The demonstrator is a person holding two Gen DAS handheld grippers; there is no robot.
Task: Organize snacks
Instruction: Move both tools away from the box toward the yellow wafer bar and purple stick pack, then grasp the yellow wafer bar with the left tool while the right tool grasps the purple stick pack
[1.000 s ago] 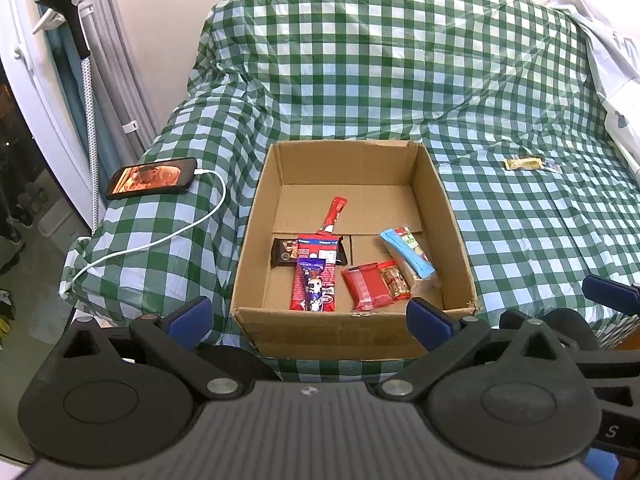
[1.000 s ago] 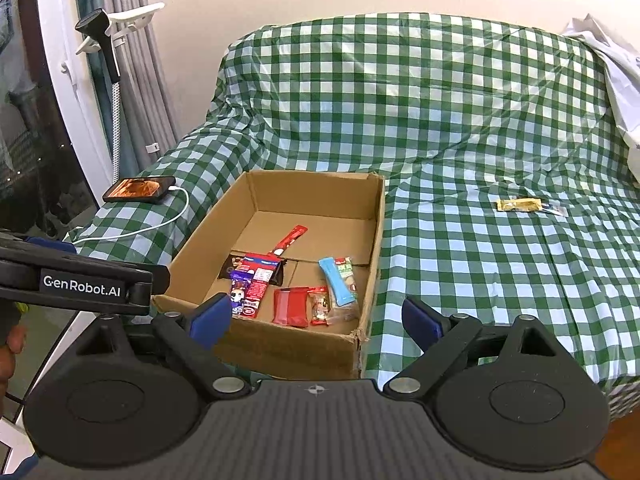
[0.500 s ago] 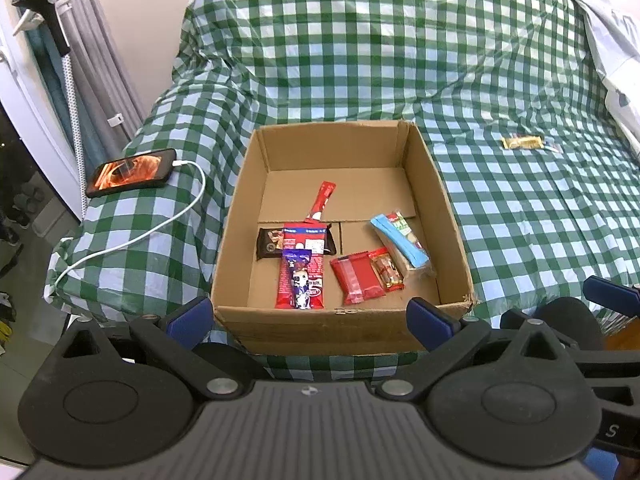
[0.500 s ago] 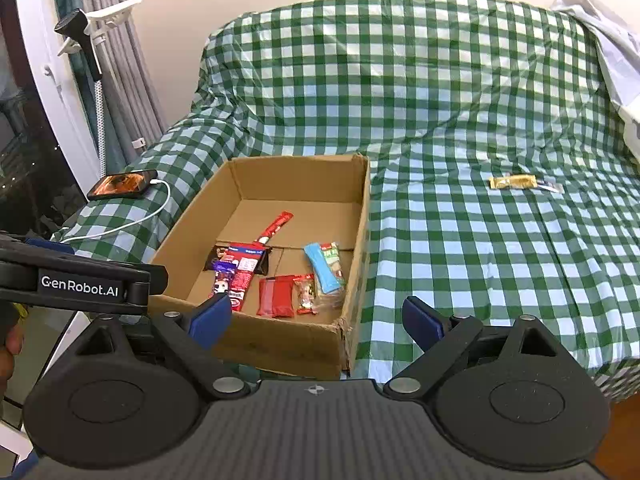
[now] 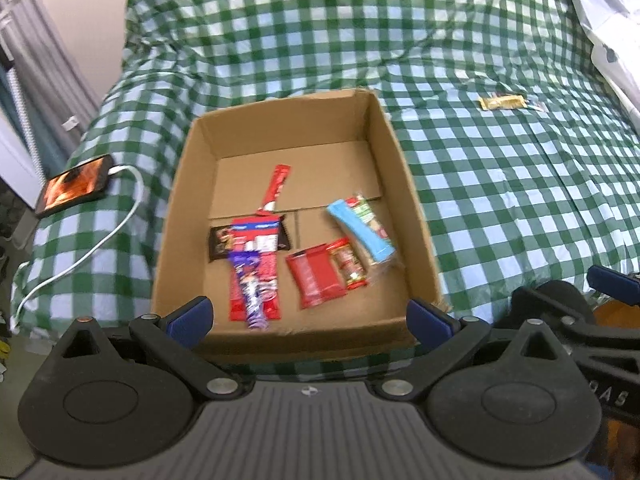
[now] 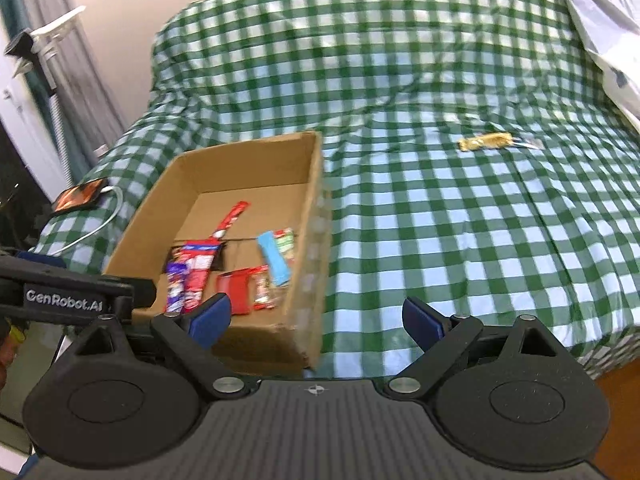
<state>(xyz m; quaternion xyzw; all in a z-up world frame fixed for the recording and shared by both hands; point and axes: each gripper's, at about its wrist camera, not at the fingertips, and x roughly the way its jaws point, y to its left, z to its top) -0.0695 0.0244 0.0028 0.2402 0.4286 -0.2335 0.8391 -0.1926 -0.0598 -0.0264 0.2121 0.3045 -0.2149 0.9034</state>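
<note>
An open cardboard box (image 5: 412, 200) (image 6: 312, 216) sits on a bed with a green checked cover (image 5: 500, 184) (image 6: 440, 220). Several wrapped snacks lie in it: a red packet (image 5: 316, 276) (image 6: 236, 288), a blue bar (image 5: 360, 230) (image 6: 274, 258), a purple bar (image 5: 250, 284) and a thin red stick (image 5: 276, 188) (image 6: 230, 220). One gold-wrapped snack (image 5: 502, 101) (image 6: 485, 141) lies alone on the cover, far right of the box. My left gripper (image 5: 308, 320) hangs open over the box's near wall. My right gripper (image 6: 316, 318) is open at the box's near right corner. Both hold nothing.
A phone (image 5: 74, 186) (image 6: 78, 196) with a lit screen and a white cable (image 5: 96, 248) lies on the cover left of the box. A white cloth (image 5: 604, 24) (image 6: 600, 20) is bunched at the far right. Curtains (image 5: 44, 72) and a stand (image 6: 36, 52) are at the left.
Both grippers have moved forward and closer to the bed, so the box and the gold snack look larger. Nothing was picked up or shifted; both stay open.
</note>
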